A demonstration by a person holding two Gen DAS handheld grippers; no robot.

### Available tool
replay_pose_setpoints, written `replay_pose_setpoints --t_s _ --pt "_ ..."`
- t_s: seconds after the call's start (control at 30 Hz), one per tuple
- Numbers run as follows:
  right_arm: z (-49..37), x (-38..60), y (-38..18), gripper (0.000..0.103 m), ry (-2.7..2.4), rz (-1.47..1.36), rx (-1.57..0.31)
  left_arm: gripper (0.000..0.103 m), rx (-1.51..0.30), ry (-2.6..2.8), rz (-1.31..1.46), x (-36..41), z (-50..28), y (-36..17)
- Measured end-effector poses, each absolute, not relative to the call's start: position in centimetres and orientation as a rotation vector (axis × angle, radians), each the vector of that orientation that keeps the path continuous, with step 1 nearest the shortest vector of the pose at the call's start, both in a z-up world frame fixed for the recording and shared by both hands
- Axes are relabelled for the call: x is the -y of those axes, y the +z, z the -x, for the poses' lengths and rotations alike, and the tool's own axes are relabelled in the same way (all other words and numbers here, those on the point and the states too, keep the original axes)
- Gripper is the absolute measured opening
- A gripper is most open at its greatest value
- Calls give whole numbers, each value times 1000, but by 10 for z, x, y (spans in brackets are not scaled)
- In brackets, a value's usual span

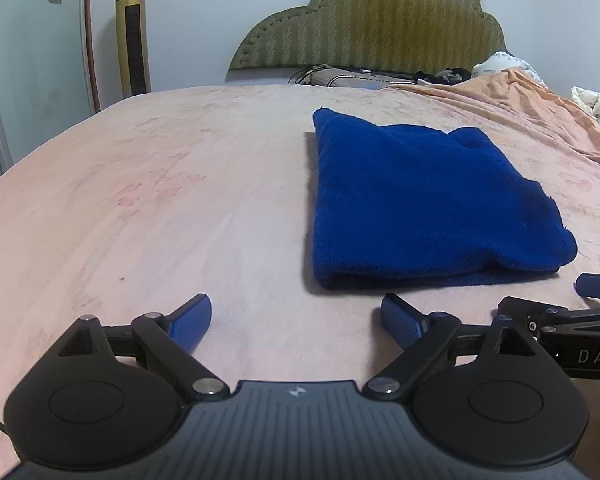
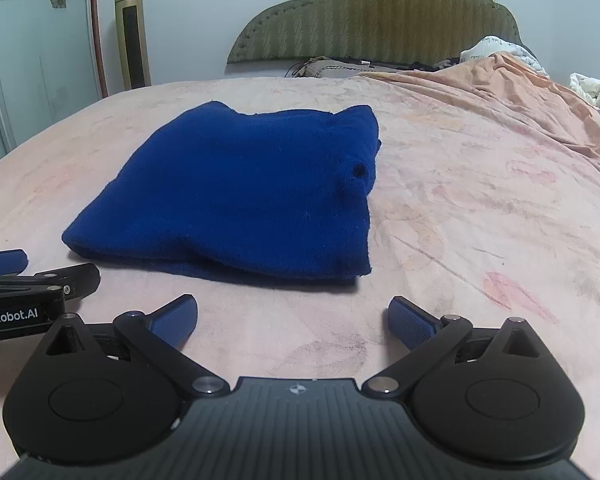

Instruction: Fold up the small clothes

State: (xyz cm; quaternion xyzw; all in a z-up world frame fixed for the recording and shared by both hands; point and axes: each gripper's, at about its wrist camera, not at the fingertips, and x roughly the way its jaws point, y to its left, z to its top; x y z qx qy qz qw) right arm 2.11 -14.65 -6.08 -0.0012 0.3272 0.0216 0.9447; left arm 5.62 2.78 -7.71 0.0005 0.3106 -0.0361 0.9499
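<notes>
A: Where is there room on the bed (image 1: 148, 208)?

B: From nine to eleven o'clock of the left tool (image 1: 296, 320), bare sheet runs wide. At one o'clock the folded blue garment (image 1: 424, 200) blocks.

A: And the right tool (image 2: 292, 318)?

B: The garment lies at eleven o'clock; bare sheet at two, up to the rumpled orange blanket (image 2: 512, 92).

A gold tower fan (image 1: 131, 36) stood beside an olive scalloped padded headboard (image 1: 376, 24), behind the pink bedsheet (image 1: 160, 200).
</notes>
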Motion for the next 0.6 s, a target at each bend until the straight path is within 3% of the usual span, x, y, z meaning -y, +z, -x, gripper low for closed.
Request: replay_pose_setpoints --t_s 0.1,0.6 --pt "-22 145 -62 103 35 17 -670 101 -632 -46 7 -29 -55 -78" --pt "-20 142 -65 103 20 45 -660 103 -659 -22 0 -29 -57 -82"
